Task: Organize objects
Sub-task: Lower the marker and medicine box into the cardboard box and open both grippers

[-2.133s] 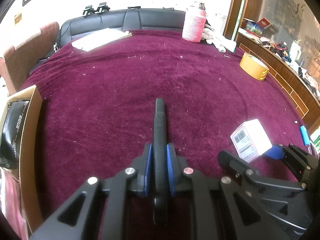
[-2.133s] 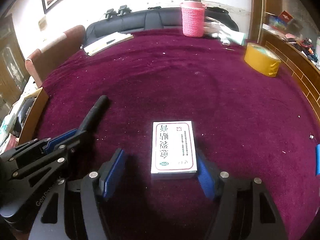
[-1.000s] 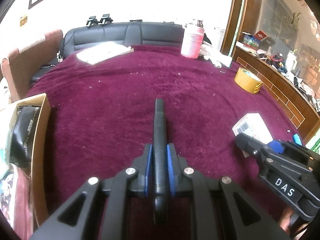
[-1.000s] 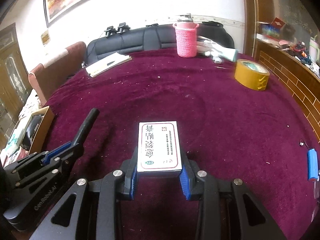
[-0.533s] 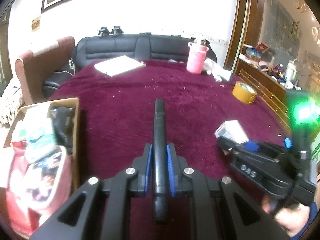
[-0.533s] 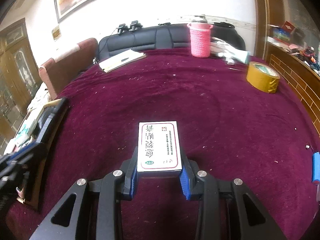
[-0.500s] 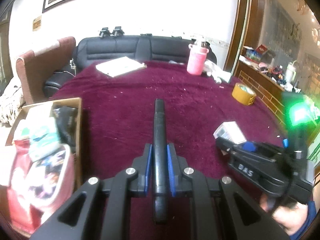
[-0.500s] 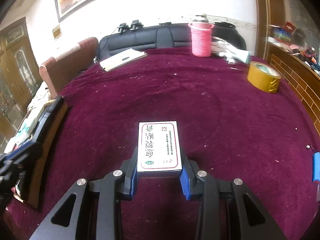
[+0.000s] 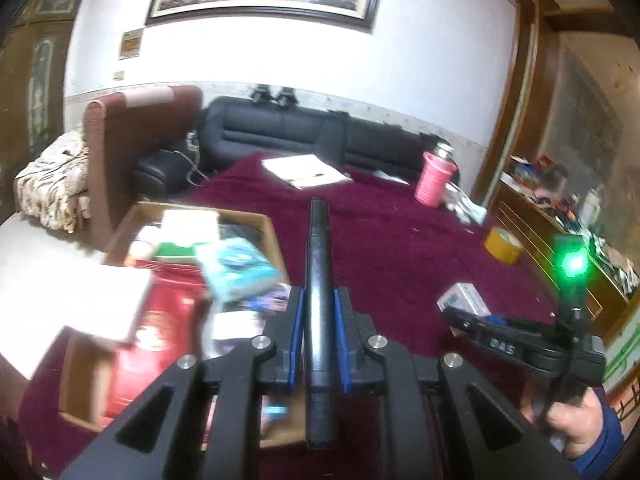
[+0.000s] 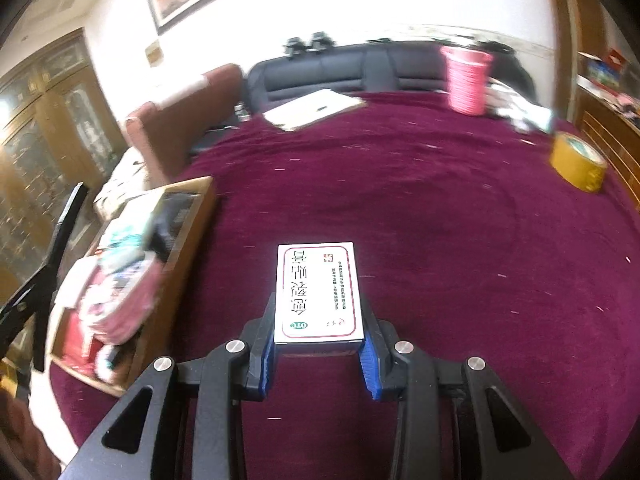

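My left gripper (image 9: 319,312) is shut on a black marker pen (image 9: 319,280) that points forward, held in the air over the right side of an open cardboard box (image 9: 276,240). My right gripper (image 10: 319,336) is shut on a white medicine box (image 10: 319,292) with red-framed print, held above the dark red tablecloth (image 10: 440,208). The right gripper (image 9: 464,318) with the white box (image 9: 464,300) also shows at the right of the left wrist view. The cardboard box (image 10: 192,232) lies left of the right gripper, full of packets.
A pink knit-covered bottle (image 10: 466,80), a yellow tape roll (image 10: 576,166) and a stack of papers (image 10: 316,110) stand on the far part of the table. A black sofa (image 9: 312,128) and a red chair (image 9: 140,140) lie behind. A wooden sideboard (image 9: 560,220) runs along the right.
Both grippers have lifted and swung left toward the cardboard box, each keeping its object. The box now fills the lower left of the left wrist view.
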Demonstrator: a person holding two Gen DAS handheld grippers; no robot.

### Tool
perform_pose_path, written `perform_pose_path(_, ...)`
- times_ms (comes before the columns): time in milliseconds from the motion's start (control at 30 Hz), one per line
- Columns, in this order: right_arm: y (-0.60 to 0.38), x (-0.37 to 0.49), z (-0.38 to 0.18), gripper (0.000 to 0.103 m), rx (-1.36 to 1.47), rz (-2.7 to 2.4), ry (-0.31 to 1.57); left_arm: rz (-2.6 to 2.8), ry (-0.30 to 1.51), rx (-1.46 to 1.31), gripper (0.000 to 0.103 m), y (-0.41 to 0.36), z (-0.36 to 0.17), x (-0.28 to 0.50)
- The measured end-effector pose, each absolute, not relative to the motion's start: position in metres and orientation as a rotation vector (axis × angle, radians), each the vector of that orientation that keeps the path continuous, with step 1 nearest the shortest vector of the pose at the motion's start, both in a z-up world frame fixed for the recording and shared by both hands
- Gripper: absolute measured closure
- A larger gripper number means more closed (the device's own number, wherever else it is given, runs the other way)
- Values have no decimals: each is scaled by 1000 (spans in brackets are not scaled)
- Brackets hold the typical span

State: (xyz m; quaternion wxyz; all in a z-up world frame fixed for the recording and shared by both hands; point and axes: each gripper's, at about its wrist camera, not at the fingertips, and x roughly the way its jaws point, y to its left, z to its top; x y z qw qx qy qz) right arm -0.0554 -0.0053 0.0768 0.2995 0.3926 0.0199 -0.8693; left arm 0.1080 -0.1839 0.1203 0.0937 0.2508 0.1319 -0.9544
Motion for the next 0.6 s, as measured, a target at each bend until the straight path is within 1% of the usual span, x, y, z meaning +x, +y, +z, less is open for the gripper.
perform_pose_path(300, -84, -34, 106, 65, 1024, -2122, 102, -2704, 491, 728, 89, -243, 100, 132)
perform_pose_path(600, -168, -14, 108, 65, 1021, -1973, 196, -2630, 551, 753, 89, -269, 83, 142)
